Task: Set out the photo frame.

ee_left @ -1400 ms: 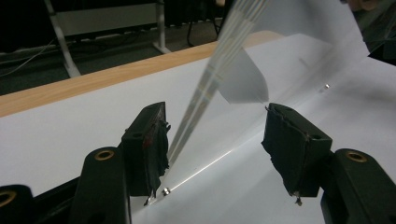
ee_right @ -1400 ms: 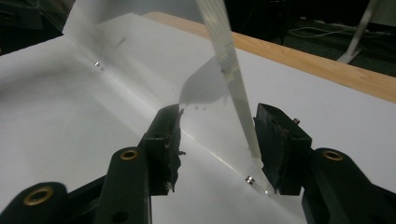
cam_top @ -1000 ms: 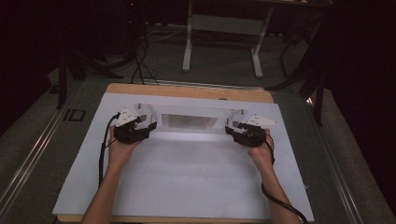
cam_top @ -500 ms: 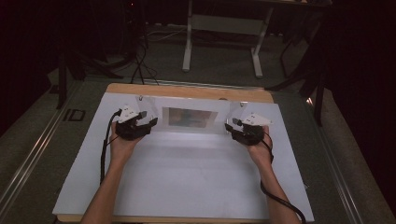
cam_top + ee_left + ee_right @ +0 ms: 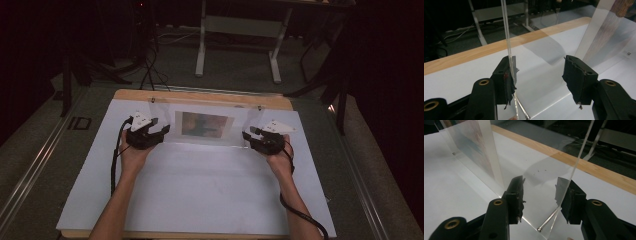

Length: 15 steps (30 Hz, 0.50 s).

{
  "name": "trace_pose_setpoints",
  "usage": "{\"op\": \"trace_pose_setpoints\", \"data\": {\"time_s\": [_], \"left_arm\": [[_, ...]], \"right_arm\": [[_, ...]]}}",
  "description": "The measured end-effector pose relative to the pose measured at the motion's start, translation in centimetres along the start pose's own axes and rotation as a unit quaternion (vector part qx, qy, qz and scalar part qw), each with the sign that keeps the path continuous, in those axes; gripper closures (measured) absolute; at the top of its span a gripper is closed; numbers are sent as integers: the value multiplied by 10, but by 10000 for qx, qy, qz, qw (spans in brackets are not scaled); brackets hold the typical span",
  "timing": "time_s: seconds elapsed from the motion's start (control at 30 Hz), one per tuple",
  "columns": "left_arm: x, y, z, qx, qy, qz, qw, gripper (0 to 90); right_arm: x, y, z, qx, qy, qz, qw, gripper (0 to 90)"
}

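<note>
The tabletop, under its white cover sheet, is carrying a clear plastic picture frame, which is standing between the two sets of jaws near the far edge. A second ago the frame's face was reading as a pale blank panel. Now it is showing its picture plainly to the high view, so the frame appears to have been tipped up towards upright.

The left gripper is holding its jaws released and wide. The frame's left edge is standing between them, right against one pad, with the other pad well apart. The right gripper has just been closing its jaws. They are not clamping yet: the frame's right edge is sitting just beside one pad, with a clear gap to the other.

A small bolt is lying at the frame's foot just ahead of the left jaws, and another bolt is lying between the right jaws.

Judging by this, the frame is being steadied upright rather than gripped, and a firm hold on both edges is probably coming next.
</note>
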<state>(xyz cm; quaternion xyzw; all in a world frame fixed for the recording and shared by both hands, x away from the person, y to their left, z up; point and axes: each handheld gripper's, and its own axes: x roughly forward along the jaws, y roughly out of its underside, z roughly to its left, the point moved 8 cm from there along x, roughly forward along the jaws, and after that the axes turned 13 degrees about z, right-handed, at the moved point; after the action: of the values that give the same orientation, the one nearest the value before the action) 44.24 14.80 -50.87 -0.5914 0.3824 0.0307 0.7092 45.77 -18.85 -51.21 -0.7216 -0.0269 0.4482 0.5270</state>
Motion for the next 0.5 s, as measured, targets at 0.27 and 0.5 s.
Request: {"op": "trace_pose_setpoints", "data": {"time_s": [0.27,0.5], "left_arm": [[-5,2,-6,-1,39,62,10000,440],[-15,6,-13,-81,103,73,9999,447]], "right_arm": [[-8,5,4,49,-137,-6,9999,573],[-17,10,9,113,-241,-4,9996,574]]}}
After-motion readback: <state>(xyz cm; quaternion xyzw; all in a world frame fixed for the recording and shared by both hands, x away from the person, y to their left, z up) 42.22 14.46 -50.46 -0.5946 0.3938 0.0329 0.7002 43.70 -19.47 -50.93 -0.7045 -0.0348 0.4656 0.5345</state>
